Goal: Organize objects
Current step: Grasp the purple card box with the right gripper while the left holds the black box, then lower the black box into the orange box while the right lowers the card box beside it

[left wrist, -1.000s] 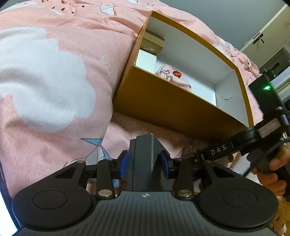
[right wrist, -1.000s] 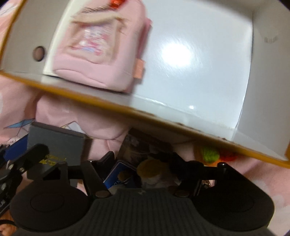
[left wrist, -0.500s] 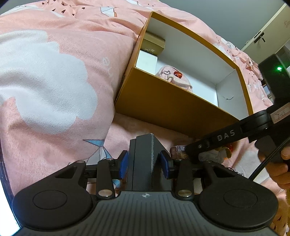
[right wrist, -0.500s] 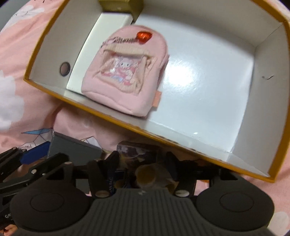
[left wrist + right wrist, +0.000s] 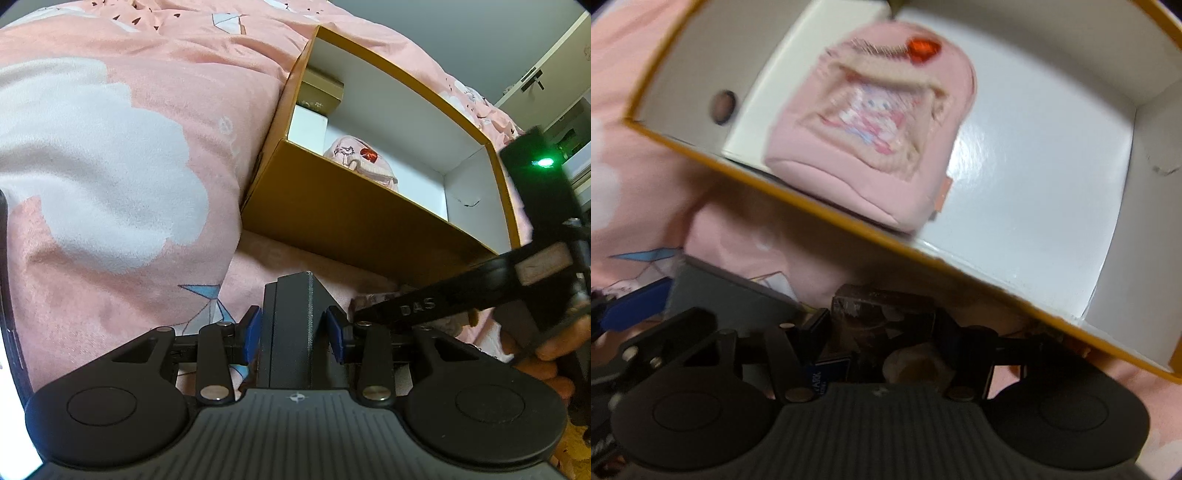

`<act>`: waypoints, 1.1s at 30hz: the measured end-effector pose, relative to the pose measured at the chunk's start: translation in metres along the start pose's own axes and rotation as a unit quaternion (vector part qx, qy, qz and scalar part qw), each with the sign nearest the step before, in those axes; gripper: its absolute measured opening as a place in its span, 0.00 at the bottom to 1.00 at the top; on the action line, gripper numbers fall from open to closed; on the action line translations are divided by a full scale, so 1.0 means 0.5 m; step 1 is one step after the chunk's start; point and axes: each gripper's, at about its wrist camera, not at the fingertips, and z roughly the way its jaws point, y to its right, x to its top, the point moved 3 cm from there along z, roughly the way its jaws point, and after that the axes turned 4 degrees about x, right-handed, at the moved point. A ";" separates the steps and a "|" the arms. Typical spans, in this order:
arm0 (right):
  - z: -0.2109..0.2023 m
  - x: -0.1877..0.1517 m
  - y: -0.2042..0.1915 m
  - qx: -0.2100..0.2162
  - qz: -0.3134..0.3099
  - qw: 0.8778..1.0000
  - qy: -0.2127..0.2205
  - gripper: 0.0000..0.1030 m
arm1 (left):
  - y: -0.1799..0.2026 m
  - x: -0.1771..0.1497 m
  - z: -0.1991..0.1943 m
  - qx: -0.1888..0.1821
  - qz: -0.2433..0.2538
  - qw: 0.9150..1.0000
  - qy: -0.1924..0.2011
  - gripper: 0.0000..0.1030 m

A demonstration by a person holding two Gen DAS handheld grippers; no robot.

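Observation:
My left gripper [image 5: 294,332] is shut on a dark grey box [image 5: 295,325] and holds it above the pink bedding, in front of the mustard cardboard box [image 5: 351,218]. My right gripper [image 5: 882,328] is shut on a dark brown packet [image 5: 882,317] at the cardboard box's near wall [image 5: 849,225]. Inside the box lie a pink mini backpack [image 5: 871,140] with a red heart charm, a white flat box [image 5: 308,127] and a gold box [image 5: 321,92]. The right gripper's body [image 5: 461,299] shows in the left wrist view, low on the right.
Pink bedding with white cloud shapes [image 5: 110,166] surrounds the box. The right half of the box floor [image 5: 1034,184] is bare white. A cabinet [image 5: 546,81] stands at the far right. The grey box with a blue finger pad [image 5: 639,306] shows at the right wrist view's left edge.
The right gripper has moved closer to the box's near wall and lower, with blur. The left gripper with the grey box has hardly moved.

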 end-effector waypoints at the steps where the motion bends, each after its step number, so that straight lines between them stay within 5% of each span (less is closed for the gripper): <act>1: -0.015 -0.003 -0.005 0.003 -0.007 1.000 0.014 0.59 | 0.001 0.000 -0.003 0.001 0.001 1.000 0.002 0.42; 14: -0.179 -0.055 -0.051 0.051 -0.035 0.983 0.172 0.58 | 0.018 0.018 -0.100 -0.004 0.032 0.996 0.080 0.42; 20: -0.277 -0.056 -0.002 0.082 -0.009 0.971 0.226 0.58 | 0.041 0.048 -0.154 -0.037 0.049 0.991 0.116 0.42; 27: -0.342 -0.037 0.072 0.071 0.031 0.957 0.281 0.58 | 0.082 0.151 -0.173 -0.066 0.057 0.985 0.148 0.42; 33: -0.315 0.018 0.146 0.049 0.074 0.955 0.284 0.58 | 0.143 0.263 -0.091 -0.071 0.074 0.984 0.148 0.42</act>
